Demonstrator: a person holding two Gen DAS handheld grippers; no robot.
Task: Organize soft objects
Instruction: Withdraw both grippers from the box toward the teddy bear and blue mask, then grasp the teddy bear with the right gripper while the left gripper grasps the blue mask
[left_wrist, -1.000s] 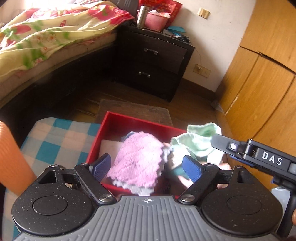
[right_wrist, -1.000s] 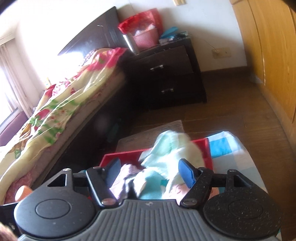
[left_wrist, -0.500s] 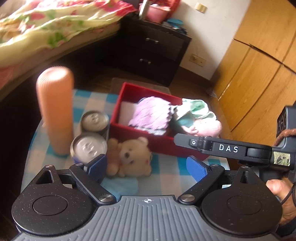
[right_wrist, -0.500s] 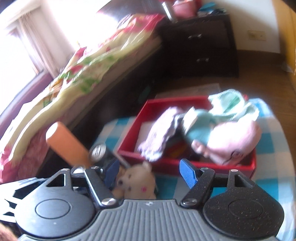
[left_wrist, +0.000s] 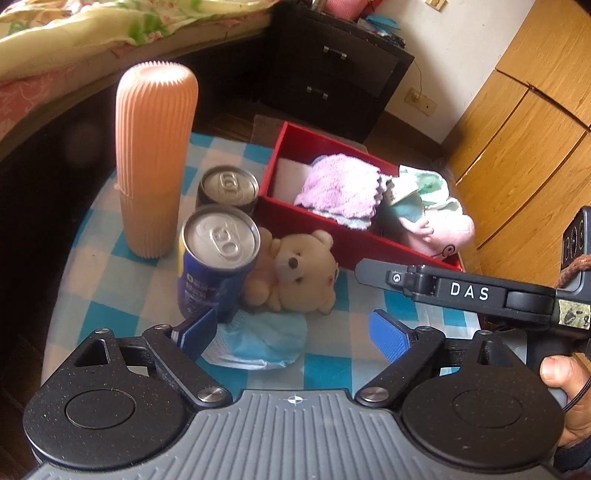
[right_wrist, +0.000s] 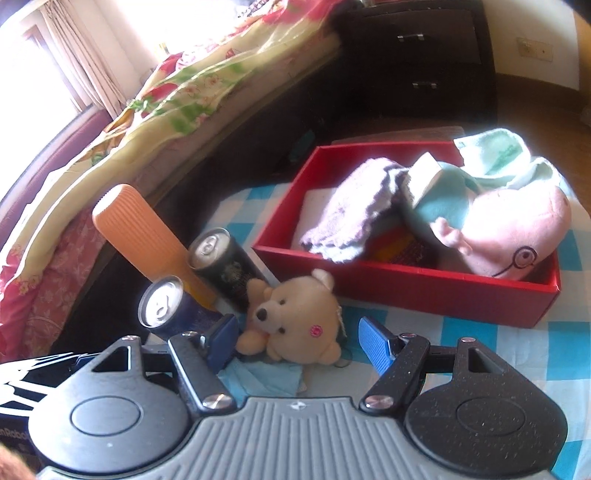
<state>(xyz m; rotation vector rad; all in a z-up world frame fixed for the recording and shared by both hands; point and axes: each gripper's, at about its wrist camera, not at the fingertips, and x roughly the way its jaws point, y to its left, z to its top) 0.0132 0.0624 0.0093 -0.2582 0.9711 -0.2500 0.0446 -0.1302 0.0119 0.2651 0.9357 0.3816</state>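
Right gripper (right_wrist: 297, 343), jaws spread and empty, sits nearest the teddy bear (right_wrist: 295, 321), dead ahead between its 2 fingers.

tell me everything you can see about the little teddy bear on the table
The teddy bear is a small cream plush with a dark nose, dark eyes, round ears and a pink mark on its cheek. It lies on its side on the checked tablecloth, outside the red box, leaning against the blue can. Its lower part rests on a light blue face mask. Neither gripper touches it.
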